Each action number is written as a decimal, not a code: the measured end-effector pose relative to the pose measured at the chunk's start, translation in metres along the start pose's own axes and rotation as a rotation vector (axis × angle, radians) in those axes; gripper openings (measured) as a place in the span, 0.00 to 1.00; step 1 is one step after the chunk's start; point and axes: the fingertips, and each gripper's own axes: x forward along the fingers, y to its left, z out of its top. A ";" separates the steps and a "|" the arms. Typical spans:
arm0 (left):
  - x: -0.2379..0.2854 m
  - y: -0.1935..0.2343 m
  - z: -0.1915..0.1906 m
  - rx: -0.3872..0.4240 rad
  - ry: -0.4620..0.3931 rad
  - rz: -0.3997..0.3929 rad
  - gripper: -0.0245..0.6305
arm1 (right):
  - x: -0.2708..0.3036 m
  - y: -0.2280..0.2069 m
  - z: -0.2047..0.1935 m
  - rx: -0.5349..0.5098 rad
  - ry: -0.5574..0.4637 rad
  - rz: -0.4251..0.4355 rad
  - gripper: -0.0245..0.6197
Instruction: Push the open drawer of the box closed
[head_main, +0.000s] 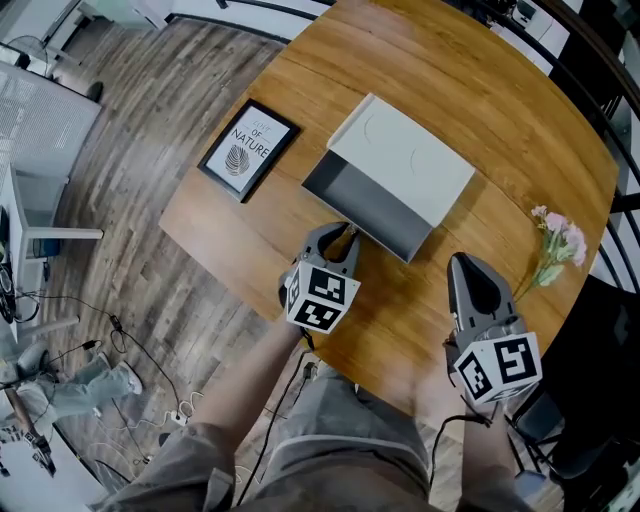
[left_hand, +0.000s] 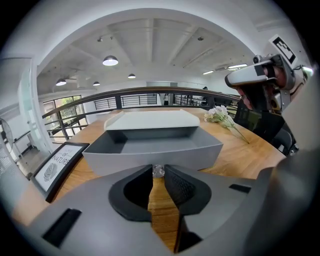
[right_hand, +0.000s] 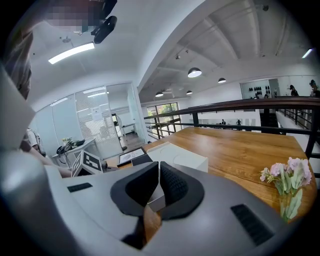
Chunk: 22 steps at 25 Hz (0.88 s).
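Round wooden table (head_main: 500, 100) on a mezzanine, black railing (left_hand: 145, 97) around its edge. Wood-plank floor (head_main: 150, 130), loose cables (head_main: 130, 350) lying on it. White vaulted ceiling, round pendant lamps (left_hand: 110, 61) and a strip light (right_hand: 71, 52), all lit. Glass-walled room (right_hand: 95, 125) off to the side.

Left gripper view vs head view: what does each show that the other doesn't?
Only left gripper view: the small clear knob gripped between the jaws of the left gripper, and the ceiling lamps. Only head view: the floor and the person's trousers. Both: the box with its open drawer, the framed picture, the flowers, the table.
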 end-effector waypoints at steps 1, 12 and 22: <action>0.004 0.001 0.002 0.002 -0.003 0.001 0.16 | 0.001 -0.001 0.000 0.000 0.000 -0.001 0.09; 0.040 0.007 0.034 0.008 -0.042 -0.010 0.17 | 0.001 -0.023 -0.009 0.005 0.021 -0.031 0.09; 0.060 0.011 0.051 0.009 -0.058 -0.025 0.17 | 0.001 -0.038 -0.016 0.030 0.027 -0.067 0.09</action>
